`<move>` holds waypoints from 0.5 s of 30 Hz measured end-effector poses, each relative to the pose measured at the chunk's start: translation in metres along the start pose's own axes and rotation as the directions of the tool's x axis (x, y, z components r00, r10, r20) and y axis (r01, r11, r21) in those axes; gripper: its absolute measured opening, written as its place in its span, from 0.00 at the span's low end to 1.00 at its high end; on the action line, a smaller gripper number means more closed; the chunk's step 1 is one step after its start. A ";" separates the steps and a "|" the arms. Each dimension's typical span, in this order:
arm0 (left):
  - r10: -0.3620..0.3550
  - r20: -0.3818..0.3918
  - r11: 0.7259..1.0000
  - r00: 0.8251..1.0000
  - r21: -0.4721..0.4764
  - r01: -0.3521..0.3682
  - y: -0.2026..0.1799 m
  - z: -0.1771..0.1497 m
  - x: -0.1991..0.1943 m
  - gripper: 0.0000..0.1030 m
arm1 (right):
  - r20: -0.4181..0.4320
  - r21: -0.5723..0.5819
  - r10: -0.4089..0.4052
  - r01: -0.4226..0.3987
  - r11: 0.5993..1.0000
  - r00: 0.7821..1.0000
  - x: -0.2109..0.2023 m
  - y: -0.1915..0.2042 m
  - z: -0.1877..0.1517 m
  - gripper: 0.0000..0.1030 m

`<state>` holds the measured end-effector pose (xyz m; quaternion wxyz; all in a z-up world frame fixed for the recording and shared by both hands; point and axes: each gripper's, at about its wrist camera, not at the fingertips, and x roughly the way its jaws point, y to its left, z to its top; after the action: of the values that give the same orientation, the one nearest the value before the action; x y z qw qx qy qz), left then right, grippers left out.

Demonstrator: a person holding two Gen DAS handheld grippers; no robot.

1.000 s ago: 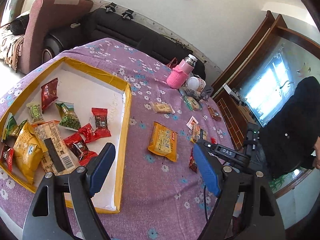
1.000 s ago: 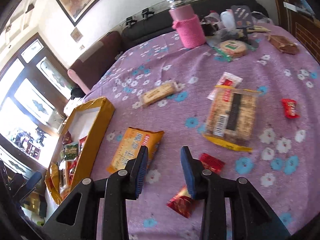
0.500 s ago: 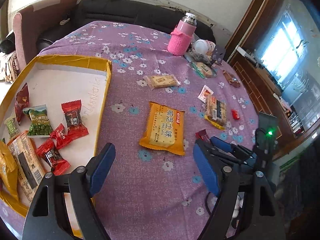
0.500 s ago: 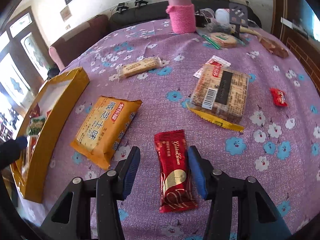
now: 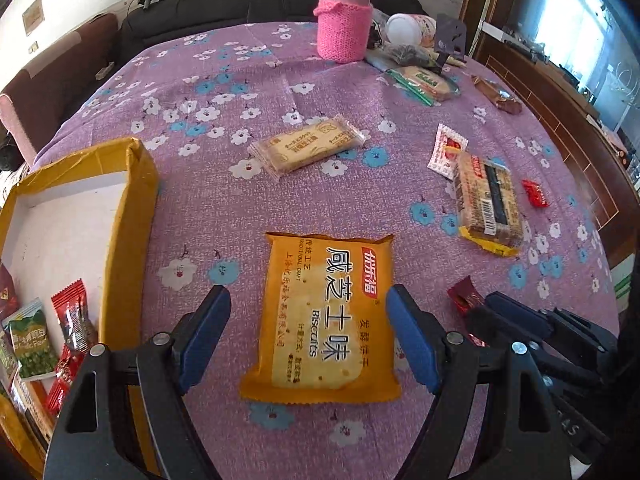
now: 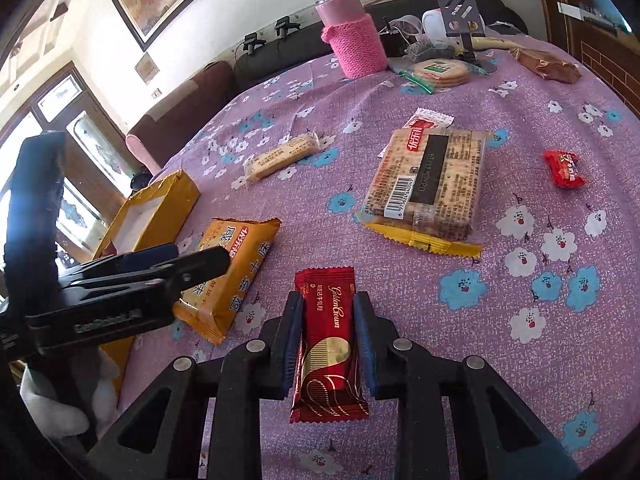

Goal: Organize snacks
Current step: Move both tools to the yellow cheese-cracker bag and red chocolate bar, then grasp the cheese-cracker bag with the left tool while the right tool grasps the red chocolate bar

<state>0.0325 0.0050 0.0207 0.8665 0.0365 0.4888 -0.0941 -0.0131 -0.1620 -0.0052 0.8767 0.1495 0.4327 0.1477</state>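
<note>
An orange biscuit pack (image 5: 324,320) lies flat on the purple flowered cloth. My left gripper (image 5: 308,320) is open with its blue pads on either side of the pack, not touching it. The pack also shows in the right wrist view (image 6: 228,276), partly behind the left gripper (image 6: 160,258). My right gripper (image 6: 328,340) has closed in on a red Golden Crown wafer bar (image 6: 328,344); both pads touch its long sides. The yellow box (image 5: 132,216) with several snacks inside stands at the left.
A clear cracker pack (image 6: 428,184), a slim biscuit pack (image 5: 308,146), a small red candy (image 6: 564,168) and a white-red sachet (image 5: 446,152) lie on the cloth. A pink knitted flask (image 5: 344,20), round crackers (image 6: 440,72) and a brown packet (image 6: 544,66) stand at the far edge.
Both grippers have dropped closer to the table. The left one now straddles the orange pack. The right one has narrowed from open to pressing on the red wafer bar.
</note>
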 end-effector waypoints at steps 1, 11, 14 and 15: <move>-0.019 0.008 1.000 1.000 0.002 0.019 -0.002 0.000 0.003 0.79 | 0.000 0.007 0.003 -0.003 1.000 1.000 -0.001 -0.001 0.000 0.26; -0.043 -0.012 0.999 0.999 0.012 0.043 -0.013 -0.002 0.006 0.67 | 0.017 0.041 0.022 -0.022 0.999 1.000 -0.004 -0.006 0.001 0.26; -0.085 0.040 0.996 0.996 -0.022 0.086 -0.007 -0.007 -0.021 0.67 | 0.046 0.038 0.031 -0.033 0.999 0.998 -0.007 -0.005 0.001 0.26; -0.107 0.062 0.993 0.992 -0.037 0.110 -0.004 -0.010 -0.033 0.67 | 0.060 0.041 0.037 -0.039 0.998 0.998 -0.009 -0.004 0.001 0.26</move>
<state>0.0073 0.0069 0.0437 0.8750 -0.0107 0.4656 -0.1322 -0.0173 -0.1696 0.0002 0.8829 0.1803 0.4065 0.1509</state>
